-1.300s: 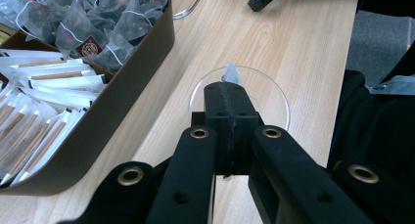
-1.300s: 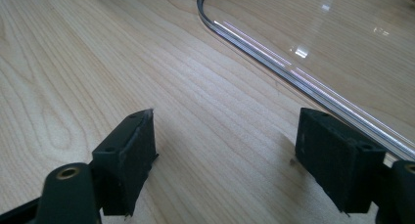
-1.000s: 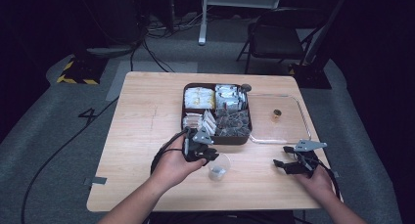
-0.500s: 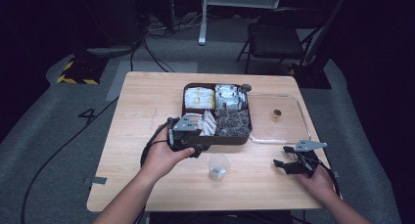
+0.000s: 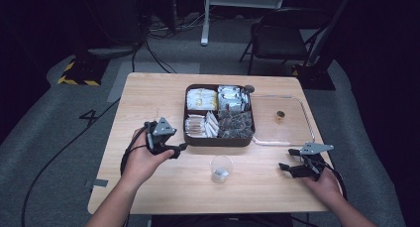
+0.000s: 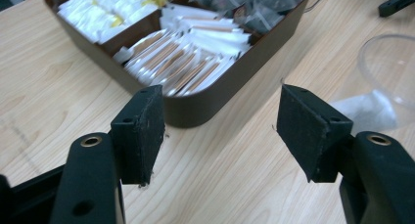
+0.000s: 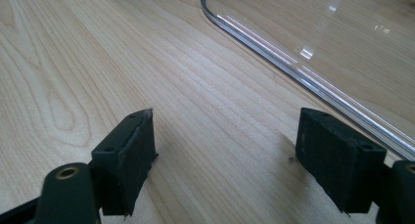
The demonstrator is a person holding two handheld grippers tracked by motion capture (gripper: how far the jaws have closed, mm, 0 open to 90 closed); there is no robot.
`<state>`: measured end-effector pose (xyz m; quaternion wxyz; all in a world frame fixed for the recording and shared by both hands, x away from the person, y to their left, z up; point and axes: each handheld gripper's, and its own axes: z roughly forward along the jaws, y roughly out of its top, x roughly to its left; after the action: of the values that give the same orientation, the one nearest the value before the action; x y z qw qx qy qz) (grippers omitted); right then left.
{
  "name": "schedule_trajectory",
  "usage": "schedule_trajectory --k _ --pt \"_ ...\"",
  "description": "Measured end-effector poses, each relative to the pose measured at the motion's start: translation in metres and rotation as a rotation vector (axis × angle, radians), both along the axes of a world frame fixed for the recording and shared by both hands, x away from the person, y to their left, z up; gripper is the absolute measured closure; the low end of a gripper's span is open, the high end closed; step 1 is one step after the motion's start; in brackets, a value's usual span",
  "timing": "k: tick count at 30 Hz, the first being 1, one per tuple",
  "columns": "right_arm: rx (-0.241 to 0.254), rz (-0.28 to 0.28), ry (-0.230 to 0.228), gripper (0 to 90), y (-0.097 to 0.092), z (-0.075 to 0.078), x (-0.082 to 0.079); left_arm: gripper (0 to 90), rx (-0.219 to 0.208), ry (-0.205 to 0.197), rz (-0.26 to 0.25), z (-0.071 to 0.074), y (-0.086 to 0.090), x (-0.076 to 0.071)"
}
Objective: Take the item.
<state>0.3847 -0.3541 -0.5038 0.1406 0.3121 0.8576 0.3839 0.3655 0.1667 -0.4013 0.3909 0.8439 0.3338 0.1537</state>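
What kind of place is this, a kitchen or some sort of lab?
Probably a lab or studio set up for recording, not a kitchen: one wooden table on grey carpet in a dark room, cables trailing over the floor, and a folding chair by equipment stands behind it.

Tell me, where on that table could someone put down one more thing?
The table's left part, from its edge to the brown box, is bare wood. So is the front strip right of the clear cup. The middle is crowded: box and clear lid lie side by side.
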Motion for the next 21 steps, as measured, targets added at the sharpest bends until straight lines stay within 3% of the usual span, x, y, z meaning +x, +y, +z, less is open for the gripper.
schedule_trajectory --k 5,15,18,21 --pt "0.000 0.000 0.000 22.7 0.000 0.000 0.000 33.6 0.019 -0.007 0.021 -0.009 0.024 0.000" --pt "0.000 0.000 0.000 22.7 0.000 0.000 0.000 32.0 0.043 0.007 0.050 -0.027 0.052 0.000" --pt "0.000 0.000 0.000 22.7 0.000 0.000 0.000 31.8 0.042 0.038 0.062 -0.040 0.064 -0.002" --pt "0.000 0.000 0.000 22.7 0.000 0.000 0.000 31.6 0.053 0.044 0.083 -0.048 0.073 -0.004"
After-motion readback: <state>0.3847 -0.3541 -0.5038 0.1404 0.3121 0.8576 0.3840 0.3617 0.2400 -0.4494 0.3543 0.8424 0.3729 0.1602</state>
